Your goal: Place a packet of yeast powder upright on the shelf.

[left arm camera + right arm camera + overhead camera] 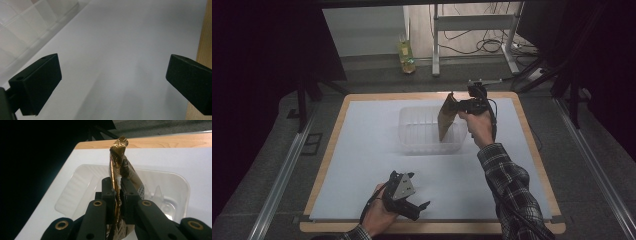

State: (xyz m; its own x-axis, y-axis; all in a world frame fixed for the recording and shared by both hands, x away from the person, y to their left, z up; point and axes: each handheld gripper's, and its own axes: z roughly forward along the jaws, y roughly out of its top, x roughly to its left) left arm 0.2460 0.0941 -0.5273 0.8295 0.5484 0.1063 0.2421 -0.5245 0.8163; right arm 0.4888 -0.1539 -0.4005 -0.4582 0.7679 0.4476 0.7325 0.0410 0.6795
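Observation:
A flat gold-brown foil packet (445, 119) hangs upright over the clear plastic tub (412, 135) at the middle of the table. My right gripper (458, 107) is shut on the packet's right edge. In the right gripper view the packet (119, 160) stands pinched between the black jaws of that gripper (118, 188), with the tub (75, 192) below. My left gripper (418, 207) rests low near the table's front edge, open and with nothing held. The left gripper view has its jaws spread wide (112, 82) over the white mat, and a corner of the tub (22, 22) lies at the upper left.
A white mat (362, 165) covers the wooden table (327, 165). Beyond the far edge, a bottle (406, 56) stands on the floor beside a metal frame (472, 22) and cables. Dark surroundings flank both sides of the table.

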